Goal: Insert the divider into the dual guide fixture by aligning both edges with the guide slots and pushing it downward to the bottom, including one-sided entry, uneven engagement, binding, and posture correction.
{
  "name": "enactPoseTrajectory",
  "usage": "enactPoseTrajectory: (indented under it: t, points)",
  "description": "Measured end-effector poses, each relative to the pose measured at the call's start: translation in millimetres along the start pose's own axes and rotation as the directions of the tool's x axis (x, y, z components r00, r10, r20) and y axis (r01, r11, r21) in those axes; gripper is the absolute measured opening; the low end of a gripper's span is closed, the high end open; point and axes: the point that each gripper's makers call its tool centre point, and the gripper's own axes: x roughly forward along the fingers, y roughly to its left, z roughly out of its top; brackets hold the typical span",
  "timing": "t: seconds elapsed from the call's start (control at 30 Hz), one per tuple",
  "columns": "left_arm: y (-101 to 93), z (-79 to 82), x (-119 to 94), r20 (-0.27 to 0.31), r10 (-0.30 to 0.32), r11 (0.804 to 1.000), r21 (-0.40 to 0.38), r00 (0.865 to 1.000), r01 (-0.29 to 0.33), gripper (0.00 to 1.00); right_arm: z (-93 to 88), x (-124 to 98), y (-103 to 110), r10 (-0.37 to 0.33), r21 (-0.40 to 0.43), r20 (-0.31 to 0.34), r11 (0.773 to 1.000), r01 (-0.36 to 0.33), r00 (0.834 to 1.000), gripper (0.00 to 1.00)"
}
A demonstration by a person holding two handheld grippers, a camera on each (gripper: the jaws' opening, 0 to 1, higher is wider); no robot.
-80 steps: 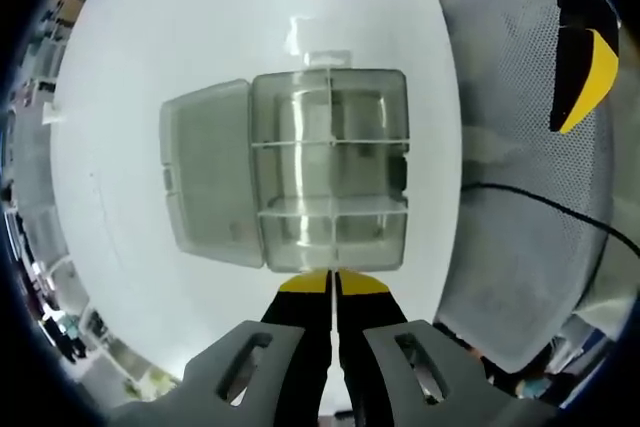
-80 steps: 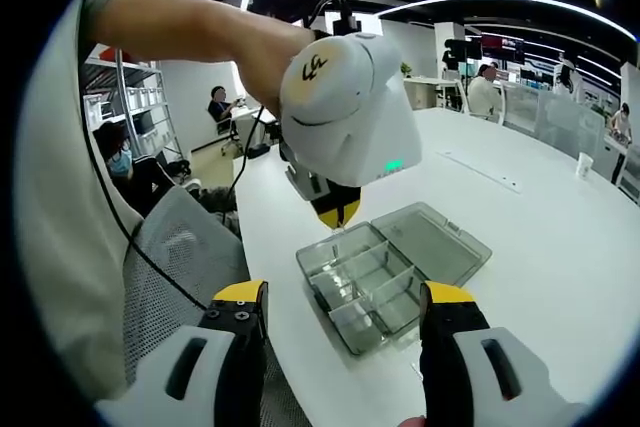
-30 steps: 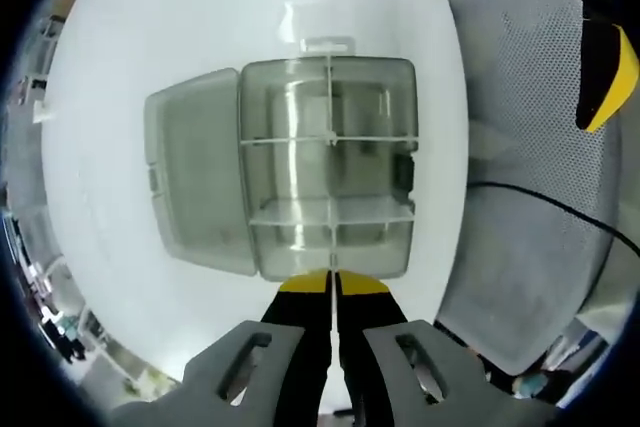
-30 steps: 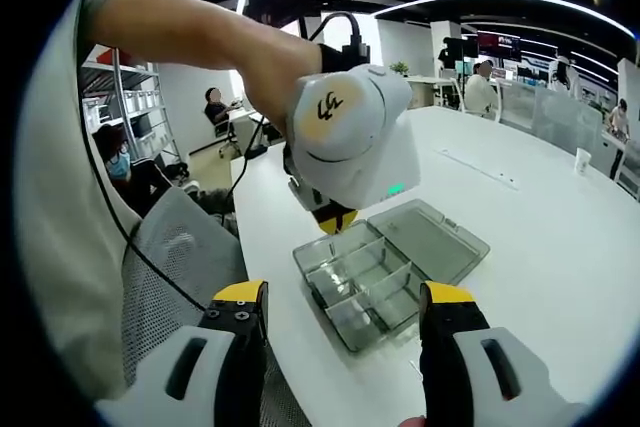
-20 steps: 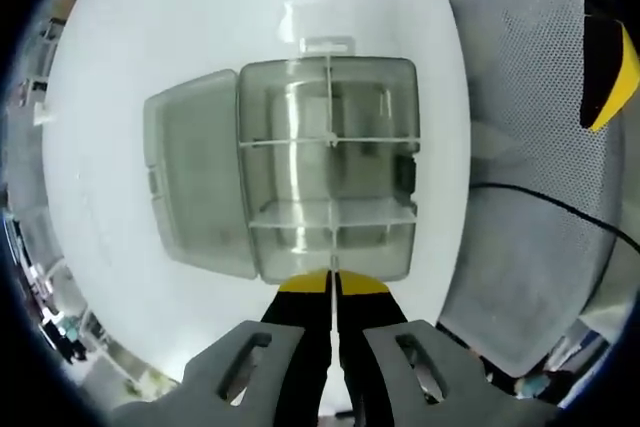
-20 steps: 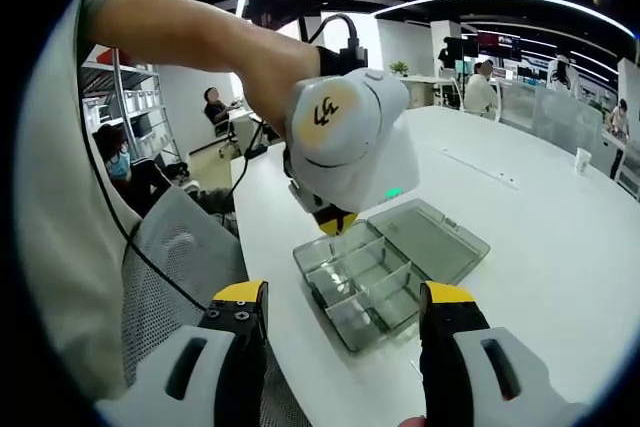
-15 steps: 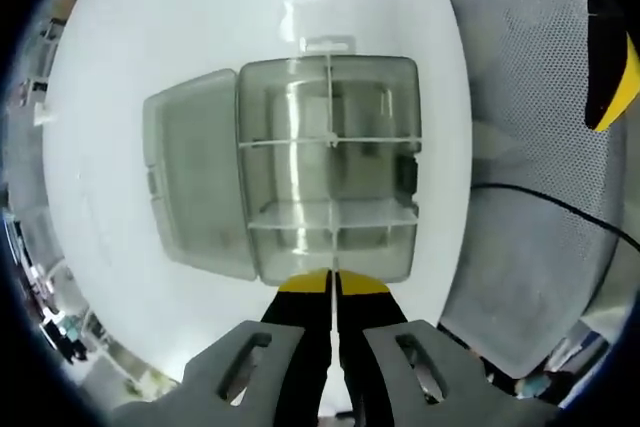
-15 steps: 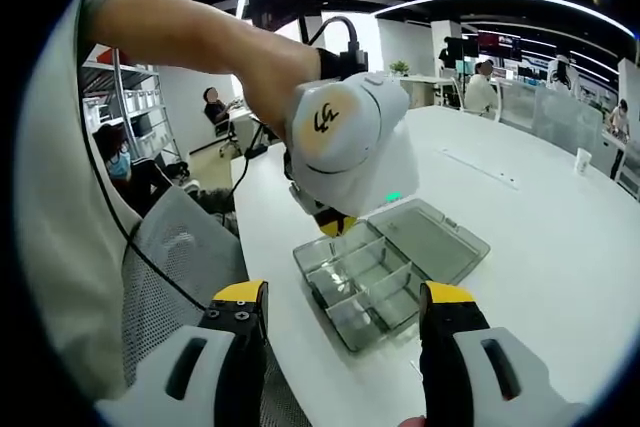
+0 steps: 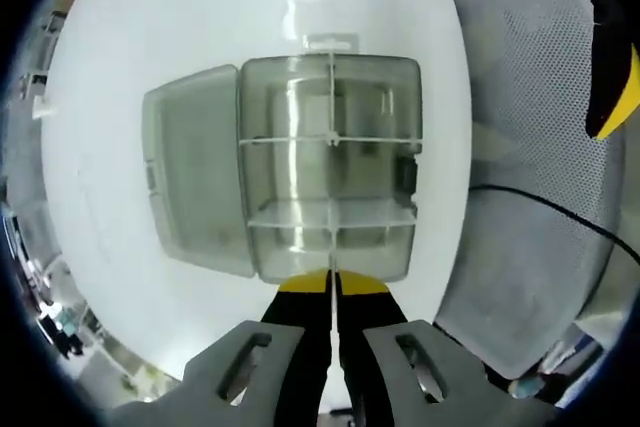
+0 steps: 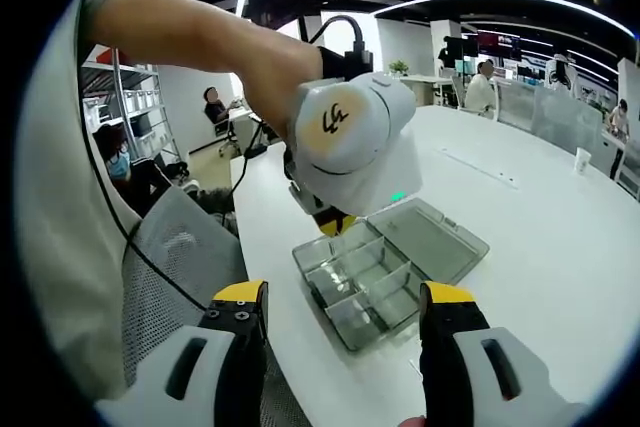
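Left gripper (image 9: 332, 282): fingers clenched on the thin clear divider (image 9: 331, 172), which stands on edge along the middle of the open box (image 9: 330, 162) on the white surface (image 9: 200, 17); far end near the far wall slot. Seating depth unclear.

Right gripper (image 10: 340, 322): fingers released, holding nothing, well back from the box.

Advice: keep divider vertical, press both ends evenly; if one end binds, lift slightly and re-square.

Writing: logo on left gripper housing (image 10: 335, 122), unreadable.
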Motion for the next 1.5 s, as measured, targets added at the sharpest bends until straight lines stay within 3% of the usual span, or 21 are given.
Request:
enactPoseTrajectory:
  t: [1.5]
  points:
    - [0.6,3.4,21,0.019,0.003,1.0,0.023,1.0,-0.003,0.0,-4.8,-2,-2,-0.007,0.012,-0.008,1.0,0.007,1.0,0.59]
